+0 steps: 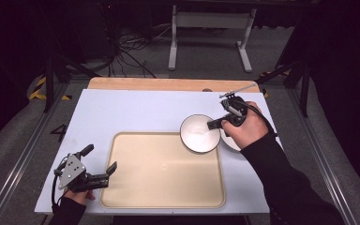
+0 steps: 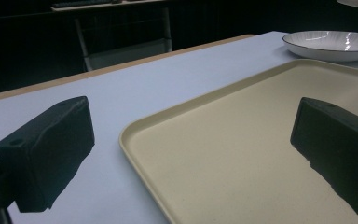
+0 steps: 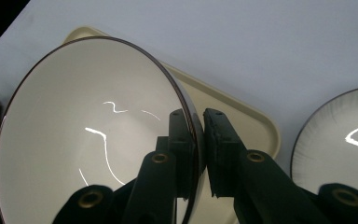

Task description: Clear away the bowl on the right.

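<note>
My right gripper (image 1: 214, 124) has its jaws pinched on the rim of the white bowl (image 1: 198, 133), one inside the wall and one outside, as the right gripper view shows plainly (image 3: 196, 154). The bowl (image 3: 93, 135) hangs above the far right corner of the beige tray (image 1: 164, 171), with a second dish, a shallow white plate (image 1: 232, 143), just beside it on the counter (image 1: 122, 110) under my hand.

What worries me is the grip itself: a thin glazed rim held at one point only. The weight of the bowl sits well out from my jaws, so it wants to swing down about that pinch, and a slick glaze could let it slide free and drop onto the tray edge. A careless swing could also knock it against the plate (they look very near each other).

A round bowl has no long axis to speak of; what matters is its mouth. In the right gripper view the opening faces the camera, so I judge the bowl tilted rather than level, its rim edge-on between my jaws and its base turned away.

My left gripper (image 1: 101, 168) rests at the near left corner of the tray, jaws spread wide and holding nothing, one over the counter (image 2: 74, 93) and one over the tray (image 2: 242, 154).
</note>
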{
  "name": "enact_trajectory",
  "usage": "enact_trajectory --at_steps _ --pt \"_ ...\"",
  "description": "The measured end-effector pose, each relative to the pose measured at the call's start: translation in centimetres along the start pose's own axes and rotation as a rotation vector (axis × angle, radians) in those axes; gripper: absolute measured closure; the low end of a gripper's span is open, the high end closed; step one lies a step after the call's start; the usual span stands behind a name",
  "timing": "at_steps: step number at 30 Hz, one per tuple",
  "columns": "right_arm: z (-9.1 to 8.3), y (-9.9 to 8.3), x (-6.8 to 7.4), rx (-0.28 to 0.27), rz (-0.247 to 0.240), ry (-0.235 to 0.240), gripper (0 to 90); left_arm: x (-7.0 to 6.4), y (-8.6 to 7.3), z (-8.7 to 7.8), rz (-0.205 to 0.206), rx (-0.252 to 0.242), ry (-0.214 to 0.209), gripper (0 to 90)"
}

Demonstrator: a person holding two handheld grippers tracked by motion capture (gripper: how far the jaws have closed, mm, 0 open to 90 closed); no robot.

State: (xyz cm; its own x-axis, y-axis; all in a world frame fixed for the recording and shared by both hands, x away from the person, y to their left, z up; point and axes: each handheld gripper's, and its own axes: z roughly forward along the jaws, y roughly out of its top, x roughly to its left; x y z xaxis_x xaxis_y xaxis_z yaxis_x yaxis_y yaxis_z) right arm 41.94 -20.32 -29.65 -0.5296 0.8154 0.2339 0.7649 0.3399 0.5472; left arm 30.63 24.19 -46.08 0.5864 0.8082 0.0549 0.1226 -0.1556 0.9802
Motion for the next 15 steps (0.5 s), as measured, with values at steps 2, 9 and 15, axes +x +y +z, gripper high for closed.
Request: enact_trajectory --at_steps 2,9,15 --pt "0.2 0.2 0.5 0.002 -0.013 0.012 81.6 0.0 0.0 0.0 0.002 0.000 -0.001 0.1" --pt "0.9 0.4 2.1 0.000 -0.049 0.073 81.5 0.0 0.0 0.0 0.003 0.000 -0.001 0.1" --pt "1.7 0.7 3.4 0.004 -0.081 0.112 81.5 0.0 0.0 0.0 0.004 0.000 -0.003 0.1"
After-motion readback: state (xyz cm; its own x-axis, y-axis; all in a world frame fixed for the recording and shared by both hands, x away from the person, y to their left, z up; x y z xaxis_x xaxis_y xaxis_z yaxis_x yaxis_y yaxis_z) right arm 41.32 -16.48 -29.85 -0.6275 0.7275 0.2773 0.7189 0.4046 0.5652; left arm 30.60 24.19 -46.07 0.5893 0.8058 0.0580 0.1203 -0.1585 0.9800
